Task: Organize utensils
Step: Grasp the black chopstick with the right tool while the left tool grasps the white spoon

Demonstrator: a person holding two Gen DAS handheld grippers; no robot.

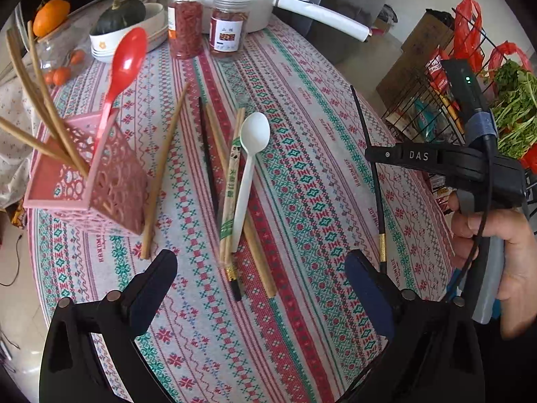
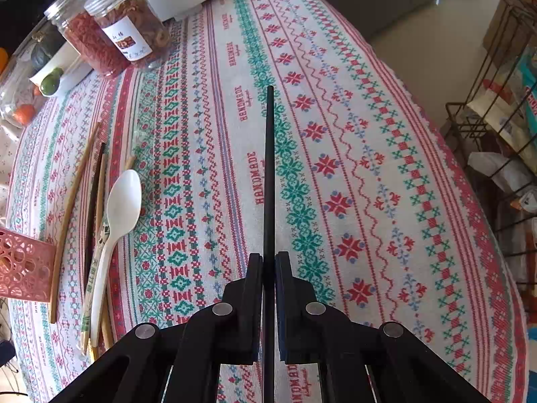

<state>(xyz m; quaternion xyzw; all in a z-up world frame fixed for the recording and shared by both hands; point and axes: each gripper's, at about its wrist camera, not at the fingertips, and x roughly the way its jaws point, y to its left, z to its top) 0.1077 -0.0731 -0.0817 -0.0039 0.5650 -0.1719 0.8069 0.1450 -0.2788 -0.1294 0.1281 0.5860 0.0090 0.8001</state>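
Currently the right gripper (image 2: 268, 262) is clamped narrow on a black chopstick (image 2: 269, 174), which runs straight ahead from its fingers, above the desk (image 2: 369, 174). To its left lie a white spoon (image 2: 115, 221) and loose chopsticks (image 2: 72, 201), beside the pink holder (image 2: 23, 265). The left gripper (image 1: 261, 278) stands wide and holds nothing; the white spoon lies just ahead of it, the pink holder ahead-left with a red spoon (image 1: 126, 63) in it.
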